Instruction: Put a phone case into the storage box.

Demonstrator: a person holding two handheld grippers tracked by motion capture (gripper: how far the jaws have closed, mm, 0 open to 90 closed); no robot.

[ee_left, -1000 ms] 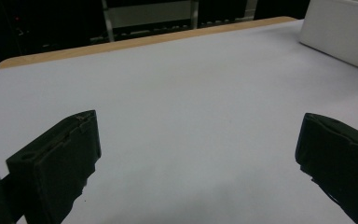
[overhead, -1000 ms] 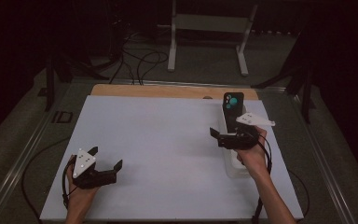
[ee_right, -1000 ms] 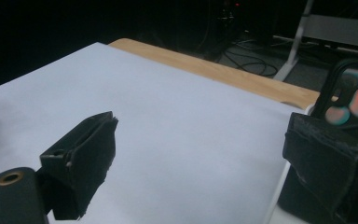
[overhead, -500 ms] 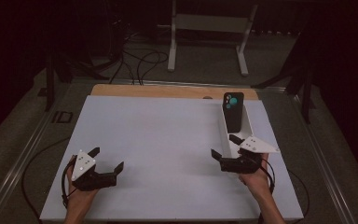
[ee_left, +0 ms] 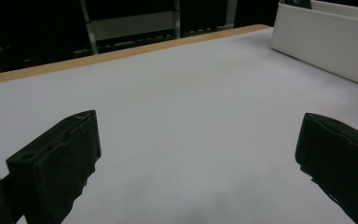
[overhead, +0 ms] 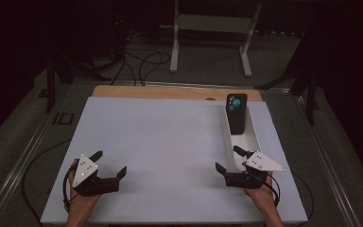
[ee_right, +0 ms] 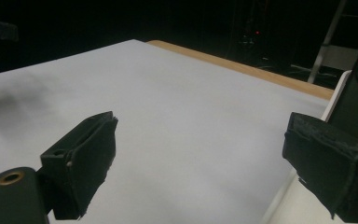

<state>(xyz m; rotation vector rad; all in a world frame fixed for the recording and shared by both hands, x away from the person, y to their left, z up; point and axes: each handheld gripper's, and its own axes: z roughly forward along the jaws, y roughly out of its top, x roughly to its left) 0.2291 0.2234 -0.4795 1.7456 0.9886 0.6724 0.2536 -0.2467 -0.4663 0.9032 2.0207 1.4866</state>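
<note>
The left tool (ee_left: 196, 158) has its two black jaws spread wide with nothing between them, low over the bare white worktop (ee_left: 182, 93). A white tray (ee_left: 326, 44) stands near the far right corner, along the worktop's wooden edge (ee_left: 121, 53).

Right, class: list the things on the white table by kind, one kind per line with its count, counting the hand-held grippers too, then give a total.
Hand-held grippers: 2, the left hand-held gripper and the right hand-held gripper, both with jaws apart
White tray: 1
Black phone standing in the tray: 1
Total: 4
</note>
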